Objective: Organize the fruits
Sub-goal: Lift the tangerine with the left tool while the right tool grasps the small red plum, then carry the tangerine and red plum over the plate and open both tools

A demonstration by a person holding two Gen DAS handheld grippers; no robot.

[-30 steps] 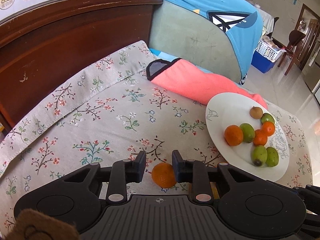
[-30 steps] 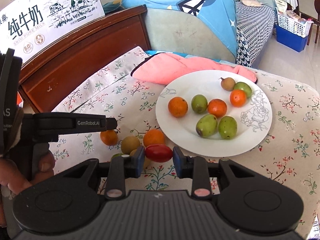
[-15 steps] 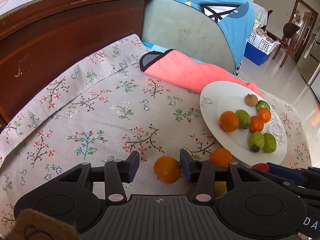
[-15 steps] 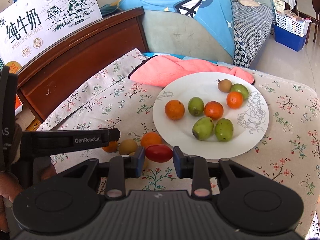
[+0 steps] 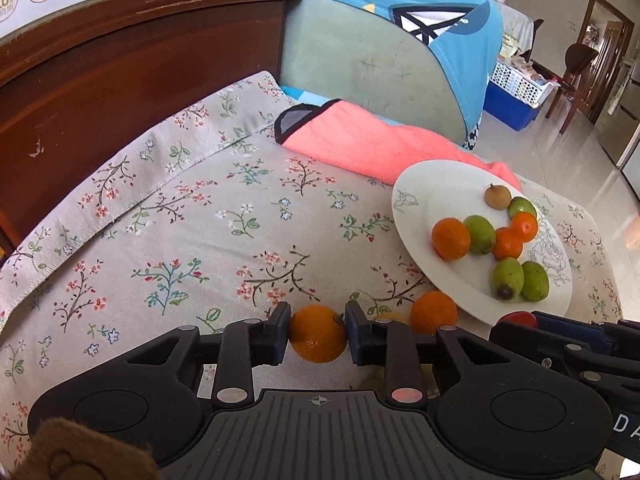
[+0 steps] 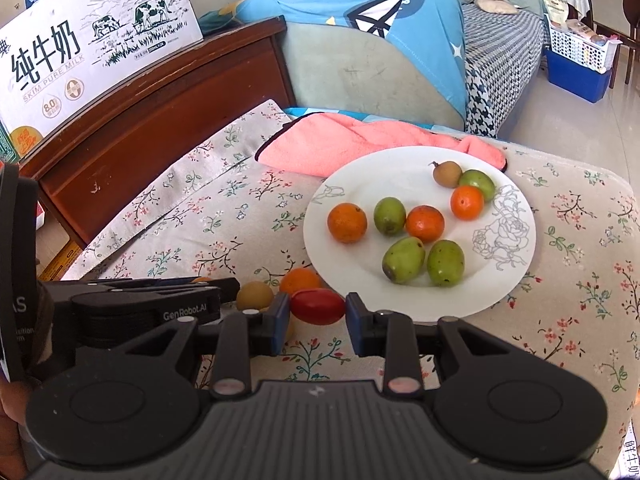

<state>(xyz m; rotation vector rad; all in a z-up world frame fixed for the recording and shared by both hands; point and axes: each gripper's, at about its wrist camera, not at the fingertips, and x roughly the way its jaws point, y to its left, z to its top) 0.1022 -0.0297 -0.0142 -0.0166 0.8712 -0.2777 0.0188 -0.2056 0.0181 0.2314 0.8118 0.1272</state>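
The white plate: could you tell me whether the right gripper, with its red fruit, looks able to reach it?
Probably yes: the right gripper holds the red fruit just short of the white plate, with nothing between them.

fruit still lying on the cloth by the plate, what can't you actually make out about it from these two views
- Right wrist view: the left claw hides the orange it holds; only an orange sliver shows.
- Right wrist view: the round tan fruit and loose round orange are partly cut by the right claw and its oval red fruit.
- Left wrist view: a yellowish fruit is mostly behind the claw finger; kind unclear.
- How many fruits remain on the floral cloth: uncertain.
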